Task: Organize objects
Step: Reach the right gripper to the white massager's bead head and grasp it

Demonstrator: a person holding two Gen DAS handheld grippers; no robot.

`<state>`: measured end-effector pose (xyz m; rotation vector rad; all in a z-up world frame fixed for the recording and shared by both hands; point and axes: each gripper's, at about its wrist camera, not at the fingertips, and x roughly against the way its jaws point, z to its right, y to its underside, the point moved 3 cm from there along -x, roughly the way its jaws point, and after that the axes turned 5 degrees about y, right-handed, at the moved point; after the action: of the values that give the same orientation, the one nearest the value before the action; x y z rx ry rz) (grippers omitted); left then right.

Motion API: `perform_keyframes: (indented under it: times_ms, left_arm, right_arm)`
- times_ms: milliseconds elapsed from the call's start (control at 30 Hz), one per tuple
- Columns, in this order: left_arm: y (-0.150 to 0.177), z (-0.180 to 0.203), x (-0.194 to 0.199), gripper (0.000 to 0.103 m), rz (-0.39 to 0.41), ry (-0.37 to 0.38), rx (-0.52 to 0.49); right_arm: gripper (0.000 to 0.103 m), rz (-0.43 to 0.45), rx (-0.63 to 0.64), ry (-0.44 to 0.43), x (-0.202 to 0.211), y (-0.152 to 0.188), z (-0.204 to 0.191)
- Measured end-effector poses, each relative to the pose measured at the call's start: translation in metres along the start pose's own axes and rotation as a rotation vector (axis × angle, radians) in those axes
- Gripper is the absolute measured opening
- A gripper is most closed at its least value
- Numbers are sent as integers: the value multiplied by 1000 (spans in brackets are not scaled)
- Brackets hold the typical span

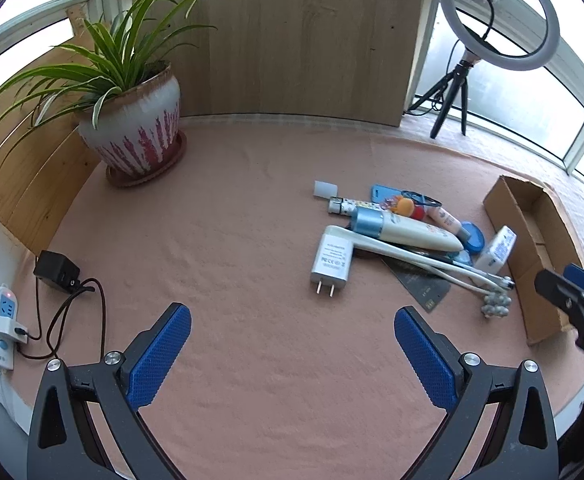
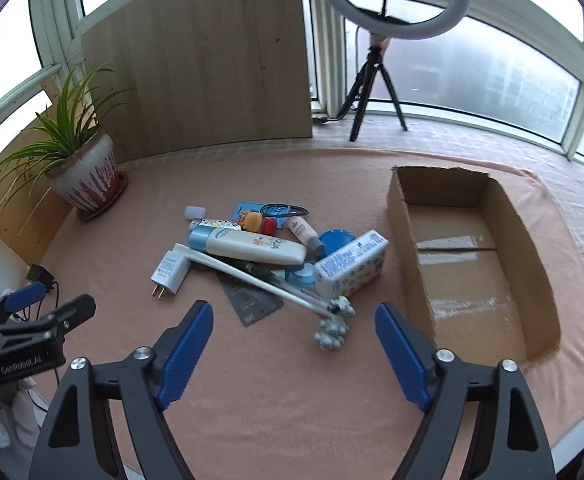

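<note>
Two dimpled blue pads of the right gripper (image 2: 294, 322) are standing apart at the frame's bottom, gripping nothing; the left gripper (image 1: 292, 328) is gaping likewise. Mid-frame, a smooth cream lotion tube (image 2: 251, 249) is lying beside the open rectangular cardboard box (image 2: 402, 232).

We note both grippers are alike: the left gripper (image 1: 292, 344) and the right gripper (image 2: 294, 344) have black angular frames, silver round screw heads, and blue dimple-textured finger pads (image 2: 185, 360). White "GenRobot.AI" lettering (image 2: 20, 366) marks the left gripper's housing.
</note>
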<state>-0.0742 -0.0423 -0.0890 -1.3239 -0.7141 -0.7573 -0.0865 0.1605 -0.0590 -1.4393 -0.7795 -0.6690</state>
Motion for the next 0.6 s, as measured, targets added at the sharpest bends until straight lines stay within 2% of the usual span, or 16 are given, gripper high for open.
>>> perform_keyframes:
  times_ms: [100,267,433,467,600]
  left_arm:
    - [-3,-6,-5,103,0,-6,12]
    - [-3,-15,-9,103,0,-19,30]
    - [1,-23,-9,103,-2,-28,55]
    - [2,-25,-9,103,-2,-29,60]
    - [6,-30,-5,103,2,-38,74]
  right_arm:
    - [68,-41,1,-26,-15,-8,2]
    - [49,-138,9,-71,-50,-20,-1]
    - [43,-271,-13,-159,-88,-28,-6]
    - [39,-292,-18,-164,-94,-29,-6]
    - [35,-351,-41,-157,-118,-29,-3]
